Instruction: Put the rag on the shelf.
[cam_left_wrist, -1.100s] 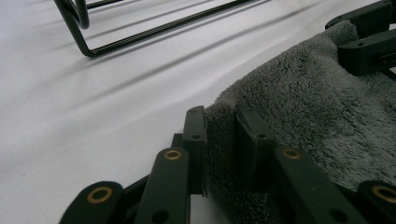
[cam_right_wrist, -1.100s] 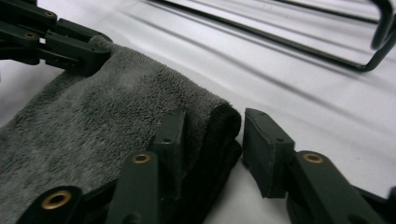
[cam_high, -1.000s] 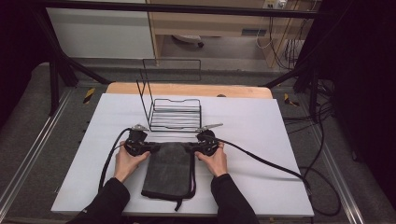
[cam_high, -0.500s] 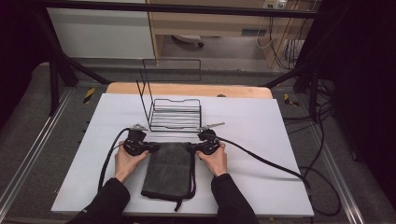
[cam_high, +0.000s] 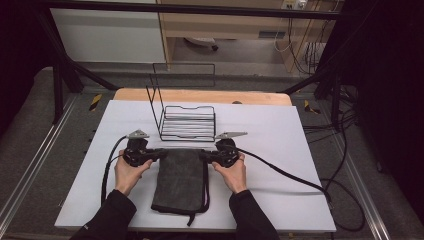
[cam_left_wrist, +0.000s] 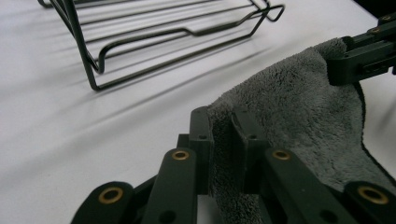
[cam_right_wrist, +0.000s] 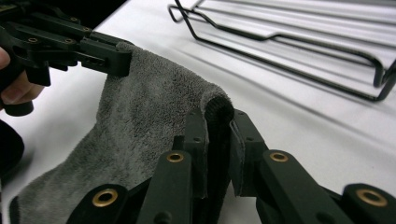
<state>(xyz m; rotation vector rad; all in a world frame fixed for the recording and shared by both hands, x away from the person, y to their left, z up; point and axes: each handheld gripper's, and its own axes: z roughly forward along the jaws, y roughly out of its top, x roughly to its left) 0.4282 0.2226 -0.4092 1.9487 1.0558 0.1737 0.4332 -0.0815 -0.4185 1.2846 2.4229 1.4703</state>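
Just in front of the wire rack (cam_high: 187, 122), the left gripper (cam_high: 159, 154) and right gripper (cam_high: 206, 156) each clamp a far corner of the grey towel (cam_high: 181, 180); gripping is done, and hanging it seems left.

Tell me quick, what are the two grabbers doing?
Left gripper: closed on one far corner of the grey towel.
Right gripper: closed on the towel's other far corner.

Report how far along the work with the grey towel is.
Done: both far corners of the grey towel are pinched, one in the left claw, one in the right claw. In hand: those corners are raised off the white table, the near end lying flat. Left: probably moving it to the wire rack, which holds nothing.
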